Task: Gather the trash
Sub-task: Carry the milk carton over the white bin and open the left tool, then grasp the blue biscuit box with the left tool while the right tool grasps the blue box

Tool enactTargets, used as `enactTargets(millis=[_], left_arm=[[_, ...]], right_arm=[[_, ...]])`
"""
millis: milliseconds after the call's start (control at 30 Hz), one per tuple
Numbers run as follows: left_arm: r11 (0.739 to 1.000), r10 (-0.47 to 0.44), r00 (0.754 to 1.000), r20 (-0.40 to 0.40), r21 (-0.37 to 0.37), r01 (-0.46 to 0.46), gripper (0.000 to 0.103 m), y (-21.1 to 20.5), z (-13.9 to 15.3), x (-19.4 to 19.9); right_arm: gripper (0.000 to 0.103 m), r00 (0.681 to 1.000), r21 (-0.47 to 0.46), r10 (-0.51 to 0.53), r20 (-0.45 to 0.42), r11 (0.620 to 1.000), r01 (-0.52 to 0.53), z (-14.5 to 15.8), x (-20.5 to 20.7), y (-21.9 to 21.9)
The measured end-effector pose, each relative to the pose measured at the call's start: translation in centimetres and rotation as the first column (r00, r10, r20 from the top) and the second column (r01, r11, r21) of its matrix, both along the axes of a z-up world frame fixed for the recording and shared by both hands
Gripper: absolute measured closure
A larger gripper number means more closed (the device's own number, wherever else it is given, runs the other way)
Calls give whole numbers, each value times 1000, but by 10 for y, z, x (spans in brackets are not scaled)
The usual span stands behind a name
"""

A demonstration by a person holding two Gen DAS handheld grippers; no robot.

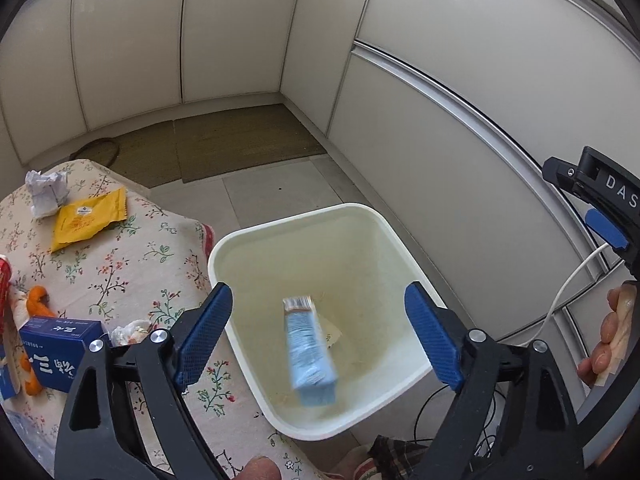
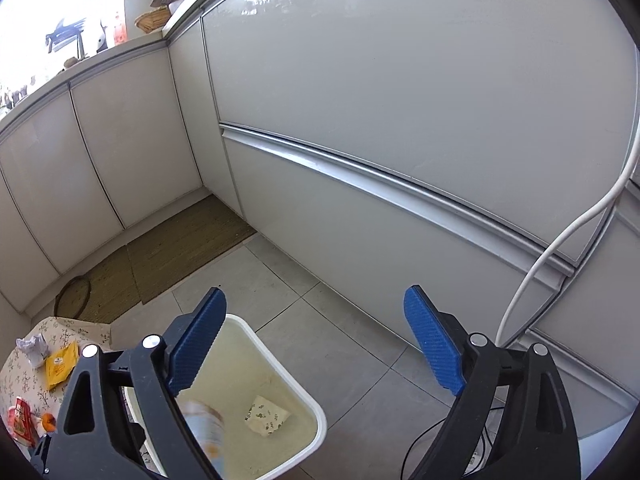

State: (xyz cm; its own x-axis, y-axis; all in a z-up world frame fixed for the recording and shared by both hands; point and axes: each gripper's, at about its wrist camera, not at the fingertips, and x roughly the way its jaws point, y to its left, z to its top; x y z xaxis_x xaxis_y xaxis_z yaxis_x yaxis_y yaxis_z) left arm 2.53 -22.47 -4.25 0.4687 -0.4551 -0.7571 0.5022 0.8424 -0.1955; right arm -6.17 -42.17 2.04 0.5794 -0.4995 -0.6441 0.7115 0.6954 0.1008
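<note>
Left gripper [image 1: 318, 336] wide, empty, above the white bin [image 1: 296, 224]. Blue carton [image 1: 310, 354], blurred, inside bin between and below the fingers. Right gripper [image 2: 316, 346] wide, empty, over floor beside bin. Yellow packet [image 1: 89, 218], crumpled paper [image 1: 45, 192] on surface [image 1: 132, 264], left of the bin.

**Blurred carton, cropped clutter**

In the left wrist view, the light blue carton [image 1: 310, 354] inside the white bin [image 1: 280, 226] is motion-smeared, its print unreadable. At the left edge, a red packet [image 1: 4, 280] is cut off and the dark blue box [image 1: 56, 350] partly hides an orange peel [image 1: 36, 300]. In the right wrist view, the left finger [image 2: 196, 346] covers part of the blurred carton [image 2: 206, 426].
</note>
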Motion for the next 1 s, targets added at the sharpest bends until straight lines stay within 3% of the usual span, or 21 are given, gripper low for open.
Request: enactTargets(millis=[200,400,600,1000], left_arm=[[996,80,994,76,21,-82,15,11,17,-5],[975,208,968,144,48,-217,7,29,31,-8],[942,319,939,128,63,-328,7,56,33,0],[888,435,892,125,105,-448,7,123,29,6]], right_arm=[[8,1000,-27,9,5,1000,-9,1,6,12],[7,999,-60,51,-6,997,-51,-1,10,32],[7,991,-95,129,-38,987,-132,-4,20,61],[7,951,-113,294,-96,946,-304,-11,49,129]])
